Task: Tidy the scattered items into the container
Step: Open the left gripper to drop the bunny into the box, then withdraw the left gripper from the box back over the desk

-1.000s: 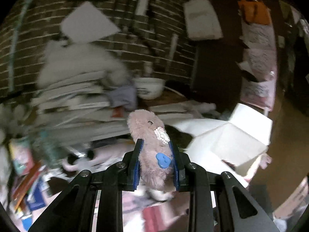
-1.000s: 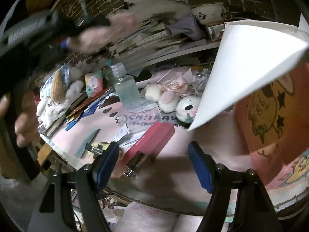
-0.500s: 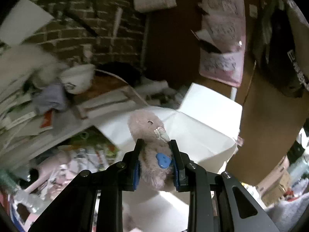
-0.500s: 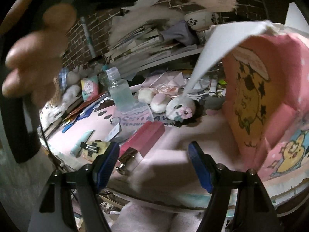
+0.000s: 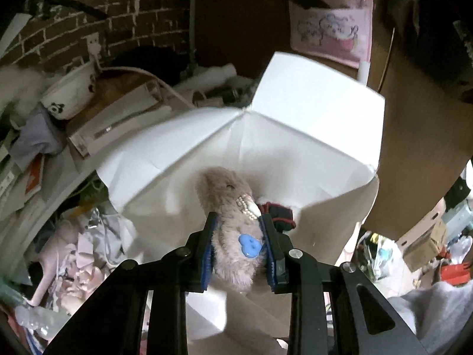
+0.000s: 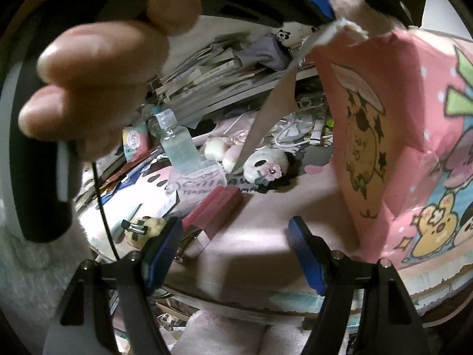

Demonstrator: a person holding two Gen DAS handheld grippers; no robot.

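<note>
My left gripper (image 5: 239, 245) is shut on a pale pink plush toy (image 5: 233, 222) with a blue heart button and holds it over the open top of the box (image 5: 295, 136), white inside. A dark item with red trim (image 5: 278, 213) lies inside the box. In the right wrist view the box (image 6: 399, 148) is pink with cartoon prints, and the plush (image 6: 351, 3) shows at its top edge. My right gripper (image 6: 233, 254) is open and empty above the pink table mat (image 6: 266, 222). A red case (image 6: 215, 213), a clear bottle (image 6: 177, 145) and a panda plush (image 6: 266, 165) lie on the table.
The person's hand (image 6: 94, 68) on the left gripper fills the upper left of the right wrist view. Stacked books and papers (image 6: 212, 77) line the back. A panda bowl (image 5: 71, 94) sits by the brick wall (image 5: 88, 14). A small clip toy (image 6: 142, 227) lies near the table's front edge.
My left gripper has carried the plush to the right, from over the table clutter to over the open box. My right gripper has stayed open in about the same place.
</note>
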